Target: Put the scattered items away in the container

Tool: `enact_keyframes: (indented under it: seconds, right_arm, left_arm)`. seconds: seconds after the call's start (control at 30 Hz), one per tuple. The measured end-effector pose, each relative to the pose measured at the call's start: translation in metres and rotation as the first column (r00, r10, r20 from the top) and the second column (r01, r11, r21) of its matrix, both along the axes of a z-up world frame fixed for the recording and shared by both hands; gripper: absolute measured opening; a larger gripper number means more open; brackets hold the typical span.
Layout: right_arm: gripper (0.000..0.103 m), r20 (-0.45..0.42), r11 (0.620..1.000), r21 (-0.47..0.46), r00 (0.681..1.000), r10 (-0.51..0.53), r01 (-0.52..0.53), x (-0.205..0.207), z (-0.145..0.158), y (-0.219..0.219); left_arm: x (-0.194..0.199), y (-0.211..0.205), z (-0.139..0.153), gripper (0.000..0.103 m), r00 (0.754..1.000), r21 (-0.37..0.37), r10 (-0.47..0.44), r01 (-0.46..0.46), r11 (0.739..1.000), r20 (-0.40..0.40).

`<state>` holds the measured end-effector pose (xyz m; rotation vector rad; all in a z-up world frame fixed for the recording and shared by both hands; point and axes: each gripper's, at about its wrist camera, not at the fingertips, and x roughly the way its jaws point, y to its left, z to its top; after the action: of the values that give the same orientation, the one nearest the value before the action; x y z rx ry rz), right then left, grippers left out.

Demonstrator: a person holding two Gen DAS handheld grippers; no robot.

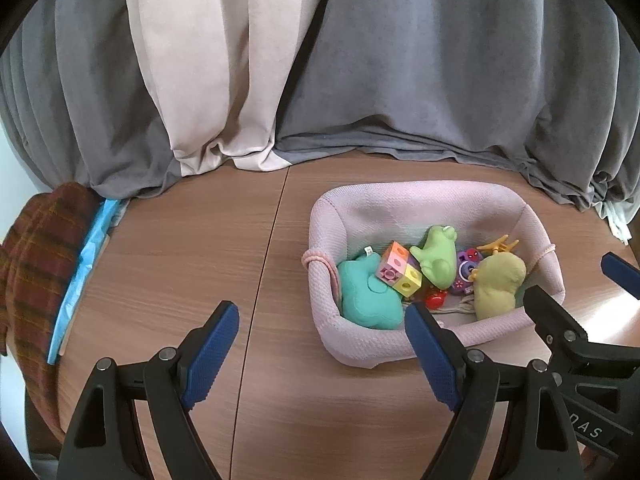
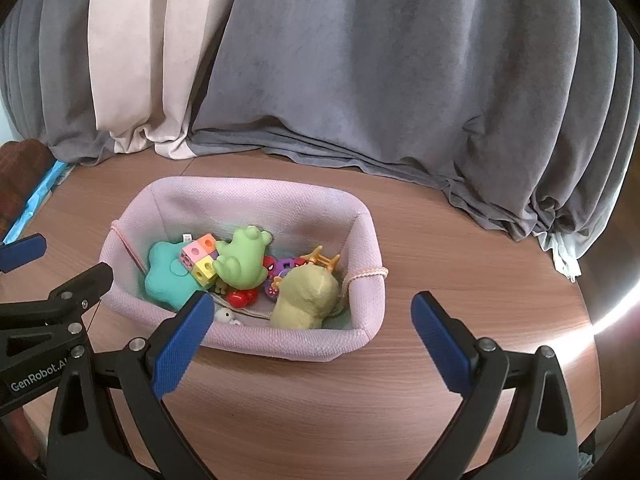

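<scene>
Blue-padded fingers (image 1: 216, 356) of the left tool (image 1: 320, 356) sit closest to the lens, spread wide, nothing between them. Right tool (image 2: 316, 344) likewise wide and empty, its jaws framing the near wall of the basket. Each tool shows at the edge of the other's view, so the two hang close together, side by side over the near part of the counter (image 1: 180, 240).

Pink fabric basket (image 2: 256, 196) stands on the counter, toward the curtain edge, soft walls upright. Inside: teal star cushion (image 2: 168, 276) at the left end, pastel cube block (image 2: 200, 258) touching it, green frog (image 2: 242, 260) leaning over the block, yellow-green plush (image 2: 306, 298) at the right end, a red piece (image 2: 240, 298) and small purple bits low in the middle, an orange plastic piece (image 2: 324, 260) behind the plush. A small white item (image 2: 226, 315) lies against the near wall, inside as far as I can tell.

No loose toy shows on the bare wood in either view. Judgement: gathering looks done or nearly so; the step in hand is a check and a retreat.

To do it well: keep both tools wide, sweep the views along the left and right counter edges for strays, and lift clear without brushing the soft near wall, which would likely fold or drag. Grey curtain (image 1: 440, 80) behind, plaid cloth (image 1: 36, 248) at the left edge.
</scene>
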<state>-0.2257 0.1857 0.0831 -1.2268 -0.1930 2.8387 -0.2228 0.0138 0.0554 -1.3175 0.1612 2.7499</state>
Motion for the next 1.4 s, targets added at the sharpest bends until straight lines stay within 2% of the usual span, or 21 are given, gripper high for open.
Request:
enact_keyframes:
  seconds: [0.47,0.87,1.4]
  right_arm:
    - [0.098,0.025,1.0,-0.011,1.0,-0.008,0.008,0.007,-0.001,-0.003]
    - [0.098,-0.009,1.0,-0.016,1.0,-0.019,0.019,0.028,0.002,-0.002]
    - [0.098,-0.039,0.999,-0.004,0.999,-0.032,0.032,0.056,-0.007,-0.001]
  left_arm:
    - [0.006,-0.004,0.0,0.082,1.0,-0.004,-0.01,0.01,1.0,0.017]
    - [0.027,-0.006,0.003,0.082,1.0,0.011,-0.017,0.017,1.0,-0.018]
    - [0.053,-0.004,-0.005,0.082,0.998,-0.012,-0.008,0.007,1.0,-0.059]
